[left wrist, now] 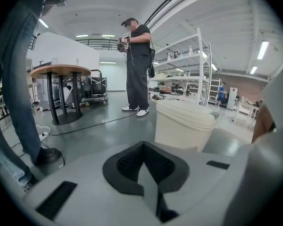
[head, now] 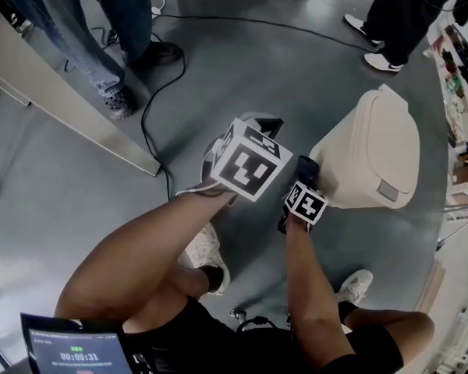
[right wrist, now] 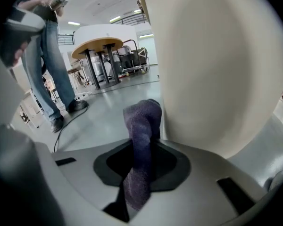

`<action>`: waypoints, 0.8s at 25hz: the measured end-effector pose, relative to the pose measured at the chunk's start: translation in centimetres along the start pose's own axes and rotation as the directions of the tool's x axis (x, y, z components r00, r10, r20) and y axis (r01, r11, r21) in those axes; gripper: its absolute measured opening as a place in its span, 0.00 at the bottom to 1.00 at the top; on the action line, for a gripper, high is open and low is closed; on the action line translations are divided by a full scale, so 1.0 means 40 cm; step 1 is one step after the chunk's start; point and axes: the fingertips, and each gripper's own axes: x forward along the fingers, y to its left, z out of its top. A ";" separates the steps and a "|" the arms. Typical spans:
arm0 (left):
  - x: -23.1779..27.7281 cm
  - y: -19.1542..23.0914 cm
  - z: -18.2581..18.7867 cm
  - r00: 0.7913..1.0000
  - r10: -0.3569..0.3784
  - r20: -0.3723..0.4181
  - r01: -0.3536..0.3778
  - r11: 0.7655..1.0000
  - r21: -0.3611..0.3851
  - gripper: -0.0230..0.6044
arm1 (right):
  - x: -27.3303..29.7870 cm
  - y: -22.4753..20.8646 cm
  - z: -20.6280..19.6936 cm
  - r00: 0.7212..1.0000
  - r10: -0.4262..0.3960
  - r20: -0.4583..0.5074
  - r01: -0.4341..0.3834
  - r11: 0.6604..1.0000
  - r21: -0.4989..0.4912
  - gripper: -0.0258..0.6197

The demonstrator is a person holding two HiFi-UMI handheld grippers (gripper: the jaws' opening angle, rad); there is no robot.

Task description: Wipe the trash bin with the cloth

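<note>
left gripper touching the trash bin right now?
Apart. Head view shows bare floor between the left gripper and the trash bin; the left gripper view shows the bin standing ahead of its shut jaws.

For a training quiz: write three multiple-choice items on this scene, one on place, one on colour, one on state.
1. Where is the cloth? A on the floor; B in the jaws of the right gripper; C on a shelf.
2. The trash bin is: A cream; B green; C red.
3. The left gripper is: A open wide; B holding a cloth; C shut, empty.
B: its jaws clamp the cloth. A: cream in every view. C: its jaws meet on nothing.
</note>
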 end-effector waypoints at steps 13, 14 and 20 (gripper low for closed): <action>0.002 0.015 0.049 0.998 0.028 0.059 -0.026 0.999 -0.035 0.04 | -0.280 0.112 0.425 0.910 0.060 0.410 -0.048 0.998 -0.039 0.16; 0.002 0.014 0.053 0.997 0.030 0.065 -0.028 0.999 -0.038 0.04 | -0.289 0.103 0.439 0.905 0.037 0.424 -0.028 0.999 -0.028 0.16; -0.008 0.016 0.051 0.997 0.033 0.067 -0.029 0.998 -0.060 0.04 | -0.251 0.068 0.447 0.896 -0.075 0.437 0.059 0.997 0.051 0.16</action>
